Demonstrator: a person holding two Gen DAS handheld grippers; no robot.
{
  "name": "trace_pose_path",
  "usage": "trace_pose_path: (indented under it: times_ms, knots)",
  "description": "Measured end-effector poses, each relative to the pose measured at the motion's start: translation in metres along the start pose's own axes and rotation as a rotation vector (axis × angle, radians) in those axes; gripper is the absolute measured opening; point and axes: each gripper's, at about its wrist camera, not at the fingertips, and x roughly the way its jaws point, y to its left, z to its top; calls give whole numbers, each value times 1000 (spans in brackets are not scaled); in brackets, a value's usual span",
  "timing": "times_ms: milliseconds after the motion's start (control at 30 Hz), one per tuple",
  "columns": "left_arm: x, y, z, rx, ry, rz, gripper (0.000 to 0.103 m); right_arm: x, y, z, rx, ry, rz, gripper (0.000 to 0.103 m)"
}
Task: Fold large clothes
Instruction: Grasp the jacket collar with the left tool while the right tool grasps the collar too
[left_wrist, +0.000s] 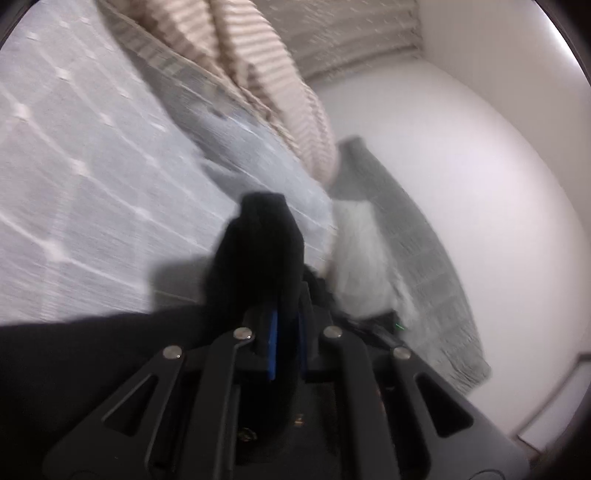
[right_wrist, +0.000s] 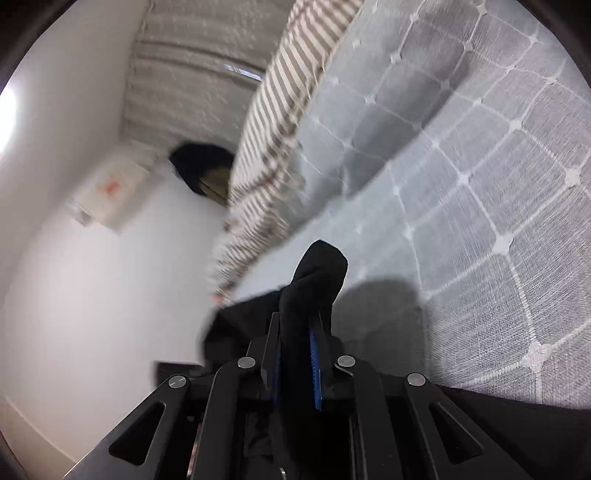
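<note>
A black garment (left_wrist: 258, 243) is pinched in my left gripper (left_wrist: 286, 332); a bunch of its cloth sticks up past the fingers and more spreads to the lower left over the bed. My right gripper (right_wrist: 297, 354) is shut on another bunch of the same black garment (right_wrist: 317, 273), which trails off to the lower right. Both grippers are held just above the grey quilted bed cover (left_wrist: 81, 177), which also shows in the right wrist view (right_wrist: 480, 155). The fingertips are hidden in the cloth.
A beige striped blanket (left_wrist: 258, 59) lies along the bed's edge, also in the right wrist view (right_wrist: 273, 122). A grey mat (left_wrist: 413, 251) lies on the white floor (left_wrist: 480, 184). A dark bag (right_wrist: 203, 166) and a white box (right_wrist: 110, 188) stand near the wall.
</note>
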Motion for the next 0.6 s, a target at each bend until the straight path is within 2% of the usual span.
trace_pose_path:
  times_ms: [33, 100, 133, 167, 200, 267, 333, 400, 500, 533, 600]
  knots:
    - [0, 5, 1, 9, -1, 106, 10, -5, -1, 1, 9, -14, -12, 11]
    - [11, 7, -2, 79, 35, 391, 16, -7, -9, 1, 31, -29, -115, 9]
    - [15, 2, -5, 122, 41, 453, 18, -3, -13, 0, 40, -25, -171, 9]
    - [18, -4, -7, 150, 37, 476, 23, 1, -16, -1, 31, -19, -244, 10]
    - [18, -16, -8, 200, 23, 535, 31, 6, -16, -4, -6, -16, -340, 11]
    - [12, -39, -8, 295, -19, 632, 40, 9, -8, -5, -57, -20, -426, 16]
    - [6, -62, -9, 385, -70, 694, 40, 3, 19, -6, -170, -59, -493, 18]
    - [0, -81, -9, 465, -85, 695, 40, -2, 47, -11, -296, -65, -536, 24]
    - [6, -83, -11, 559, 14, 691, 40, 14, 76, -25, -460, 61, -592, 25]
    - [17, -82, -18, 608, 90, 711, 38, 19, 81, -31, -498, 96, -603, 25]
    - [36, -68, -26, 633, 174, 731, 24, 39, 83, -44, -562, 172, -645, 25]
